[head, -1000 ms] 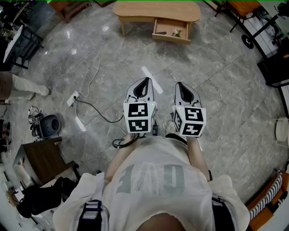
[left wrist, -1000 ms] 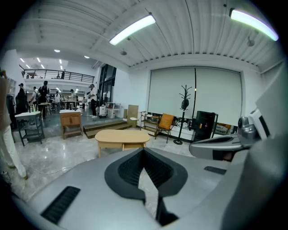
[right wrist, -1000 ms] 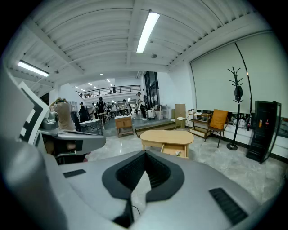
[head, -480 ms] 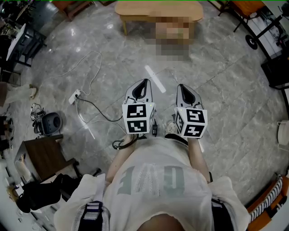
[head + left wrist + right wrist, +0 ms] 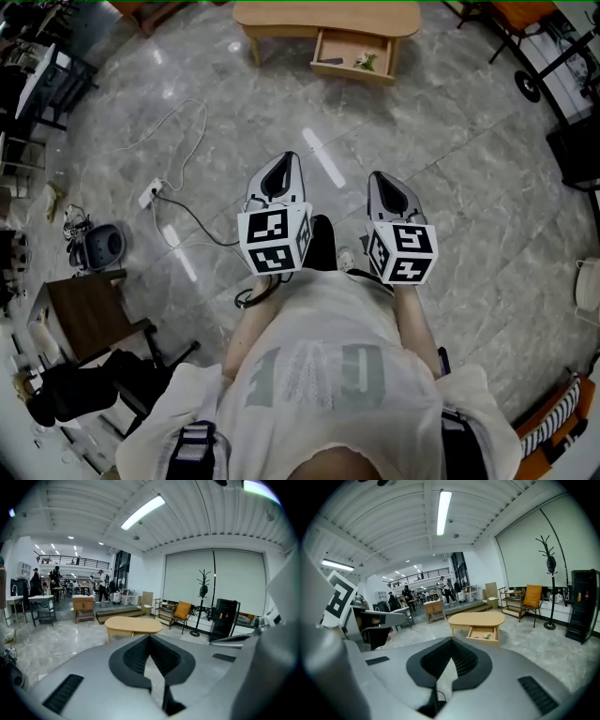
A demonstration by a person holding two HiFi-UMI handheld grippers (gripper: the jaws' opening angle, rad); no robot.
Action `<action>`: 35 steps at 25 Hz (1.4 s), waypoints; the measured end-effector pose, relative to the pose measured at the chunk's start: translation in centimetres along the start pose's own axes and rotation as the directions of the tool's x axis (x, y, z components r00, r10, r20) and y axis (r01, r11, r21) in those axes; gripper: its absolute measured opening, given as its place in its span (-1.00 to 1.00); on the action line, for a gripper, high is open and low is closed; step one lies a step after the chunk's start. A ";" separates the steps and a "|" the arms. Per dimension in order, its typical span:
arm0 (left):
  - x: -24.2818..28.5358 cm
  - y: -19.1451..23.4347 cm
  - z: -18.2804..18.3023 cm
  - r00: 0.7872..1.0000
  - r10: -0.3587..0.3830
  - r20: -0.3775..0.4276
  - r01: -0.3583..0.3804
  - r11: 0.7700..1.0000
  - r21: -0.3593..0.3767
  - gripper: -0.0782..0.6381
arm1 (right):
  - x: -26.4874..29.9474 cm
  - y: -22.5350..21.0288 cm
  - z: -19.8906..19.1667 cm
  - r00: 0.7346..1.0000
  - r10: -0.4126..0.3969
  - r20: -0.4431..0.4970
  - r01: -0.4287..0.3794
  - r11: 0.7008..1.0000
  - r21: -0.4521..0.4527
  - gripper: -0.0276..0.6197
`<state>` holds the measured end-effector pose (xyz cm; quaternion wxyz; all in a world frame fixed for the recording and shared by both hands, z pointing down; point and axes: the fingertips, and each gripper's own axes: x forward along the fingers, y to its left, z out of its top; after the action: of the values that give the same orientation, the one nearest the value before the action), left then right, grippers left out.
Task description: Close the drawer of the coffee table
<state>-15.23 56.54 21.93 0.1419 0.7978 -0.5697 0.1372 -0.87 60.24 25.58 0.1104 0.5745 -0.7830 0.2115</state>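
Observation:
The light wooden coffee table (image 5: 281,17) stands at the far top of the head view, its drawer (image 5: 354,52) pulled out toward me with small items inside. The right gripper view shows the table (image 5: 476,619) and the open drawer (image 5: 483,633) ahead across the floor. The left gripper view shows the table (image 5: 133,625) ahead too. My left gripper (image 5: 279,178) and right gripper (image 5: 389,192) are side by side in front of my chest, far short of the table. Both are shut and hold nothing, as the left gripper (image 5: 150,636) and right gripper (image 5: 451,640) show in their own views.
On the grey marble floor at the left lie a power strip with cables (image 5: 150,199) and a round dark device (image 5: 103,248). A dark wooden stool (image 5: 89,314) stands at the lower left. A black cabinet (image 5: 572,141) and chairs line the right side. A coat stand (image 5: 551,564) rises at the far right.
My left gripper has shifted up and slightly left in the head view. A dark shoe now shows between the grippers. The legs at the left edge have passed out of view.

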 end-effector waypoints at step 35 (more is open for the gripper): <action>52.0 13.5 28.7 0.968 -0.214 0.134 0.202 0.974 0.101 -0.76 | 46.9 -15.9 30.4 0.983 -0.163 0.090 0.167 0.985 -0.044 -0.90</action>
<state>-10.08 -3.85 16.23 0.0794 0.8664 -0.4851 0.0882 1.48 2.31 21.41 0.1087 0.6429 -0.7419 0.1565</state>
